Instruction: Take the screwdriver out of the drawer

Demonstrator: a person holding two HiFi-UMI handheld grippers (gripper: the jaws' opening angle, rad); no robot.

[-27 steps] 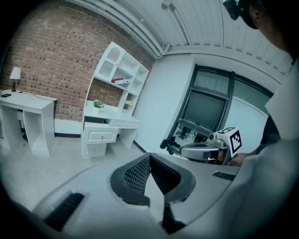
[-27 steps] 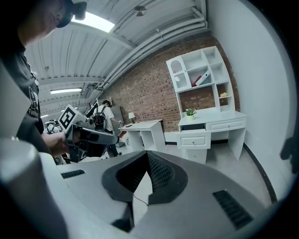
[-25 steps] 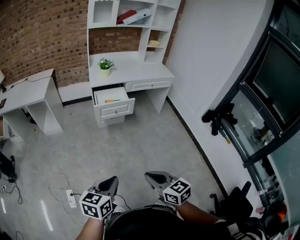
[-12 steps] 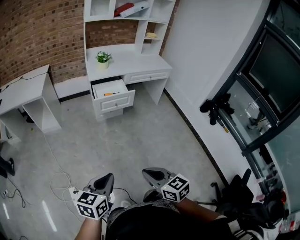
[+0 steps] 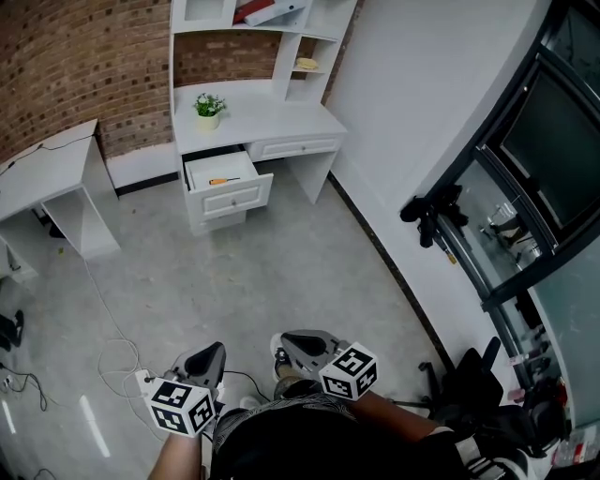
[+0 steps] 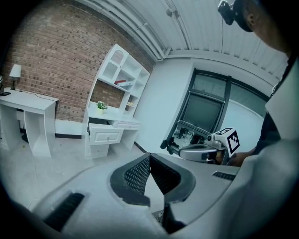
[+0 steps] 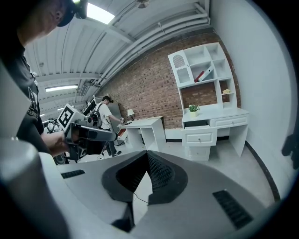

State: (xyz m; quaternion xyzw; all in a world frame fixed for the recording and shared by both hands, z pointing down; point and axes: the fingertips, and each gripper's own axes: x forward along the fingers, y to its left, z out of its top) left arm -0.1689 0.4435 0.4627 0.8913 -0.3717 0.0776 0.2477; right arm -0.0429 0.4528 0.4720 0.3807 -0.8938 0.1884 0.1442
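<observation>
Jaws together, left gripper (image 5: 213, 356) beside right gripper (image 5: 292, 343), pointing forward

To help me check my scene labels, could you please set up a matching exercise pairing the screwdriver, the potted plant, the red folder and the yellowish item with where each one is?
Things:
1. screwdriver
2. potted plant
3. red folder
4. yellowish item

Places:
A. on the desk top
B. on the small side shelf above the desk's right end
C. inside the open drawer
D. on the upper shelf, beside a white binder

Pairs: 1-C, 2-A, 3-D, 4-B
</observation>
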